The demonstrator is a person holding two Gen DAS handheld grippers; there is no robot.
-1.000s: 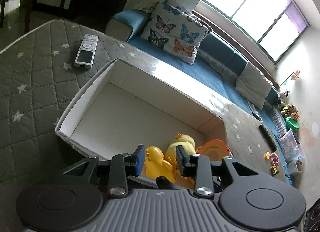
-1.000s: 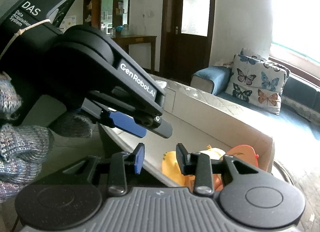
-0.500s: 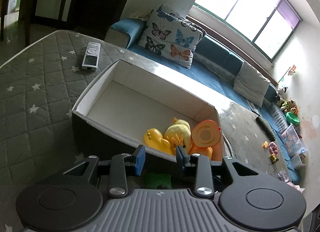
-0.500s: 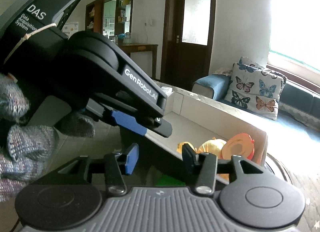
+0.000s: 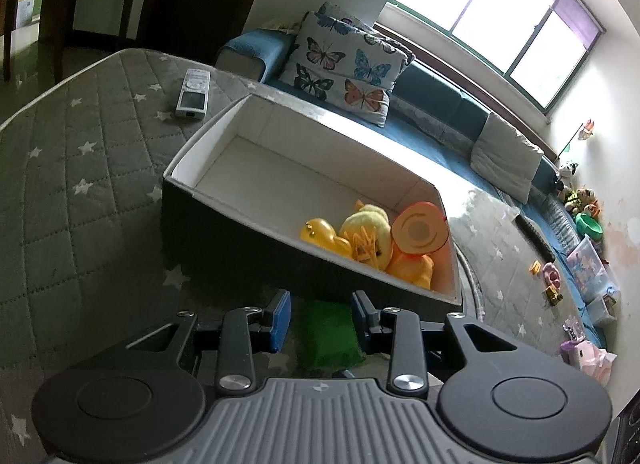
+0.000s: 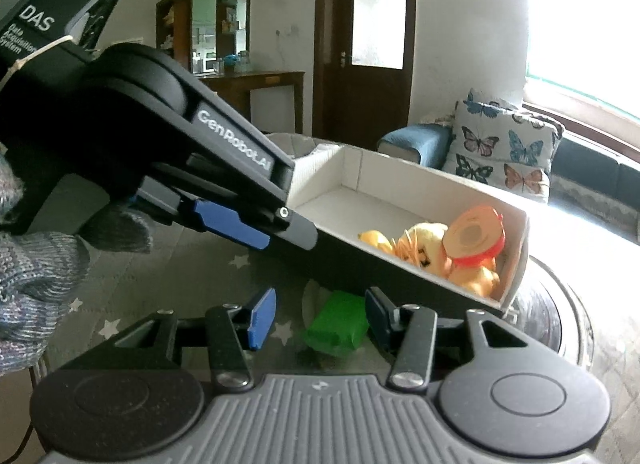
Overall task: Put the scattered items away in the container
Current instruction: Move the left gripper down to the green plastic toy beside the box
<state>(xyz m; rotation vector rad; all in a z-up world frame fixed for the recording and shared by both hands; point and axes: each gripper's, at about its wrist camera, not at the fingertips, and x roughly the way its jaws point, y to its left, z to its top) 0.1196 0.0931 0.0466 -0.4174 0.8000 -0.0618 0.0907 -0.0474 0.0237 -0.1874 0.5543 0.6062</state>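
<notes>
A box [image 5: 224,200] with a dark outside and white inside stands on the grey star-quilted table. In its near right corner lie yellow duck toys [image 5: 366,236] and an orange toy [image 5: 420,228]. A green block [image 5: 328,334] lies on the table in front of the box. My left gripper [image 5: 320,316] hangs open over the block without pressing on it. My right gripper [image 6: 320,312] is open too, and the green block [image 6: 338,322] shows between its fingers, nearer the right one and not gripped. In the right wrist view the left gripper [image 6: 280,232] reaches in from the left.
A white remote [image 5: 194,94] lies on the table beyond the box. Small toys [image 5: 550,276] and a dark stick [image 5: 534,232] sit near the table's right side. Behind is a blue sofa with a butterfly pillow [image 5: 344,68]. A gloved hand [image 6: 36,276] holds the left gripper.
Both grippers have drawn back from over the box toward its near side, and the green block has come into view. The right jaws have opened wider.
</notes>
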